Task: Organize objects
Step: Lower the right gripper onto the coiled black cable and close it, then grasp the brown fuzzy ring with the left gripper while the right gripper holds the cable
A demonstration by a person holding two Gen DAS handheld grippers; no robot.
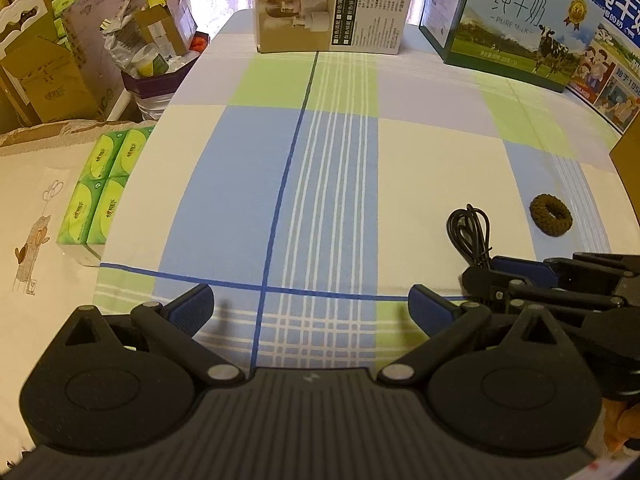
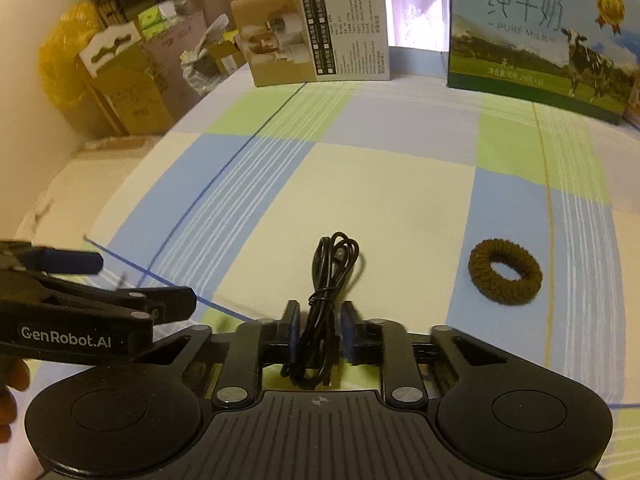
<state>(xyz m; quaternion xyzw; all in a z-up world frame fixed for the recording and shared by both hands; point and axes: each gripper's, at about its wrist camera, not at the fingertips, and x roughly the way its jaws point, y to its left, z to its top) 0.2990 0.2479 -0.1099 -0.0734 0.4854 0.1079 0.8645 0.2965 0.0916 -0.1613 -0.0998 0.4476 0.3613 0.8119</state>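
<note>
Black cable (image 2: 328,304) between narrowed fingers (image 2: 291,330)

On the checked cloth (image 1: 420,168): one bundled black cable (image 2: 326,300), one brown hair tie (image 2: 505,272), one beige product box (image 1: 334,4) and two milk cartons (image 1: 520,28). Beside it, four green tissue packs (image 1: 98,188).

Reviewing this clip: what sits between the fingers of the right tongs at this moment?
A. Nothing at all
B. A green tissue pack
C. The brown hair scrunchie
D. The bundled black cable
D: in the right wrist view the right tongs have their fingers close on either side of the bundled black cable, while the brown hair scrunchie lies apart on the checked cloth to the right.
</note>
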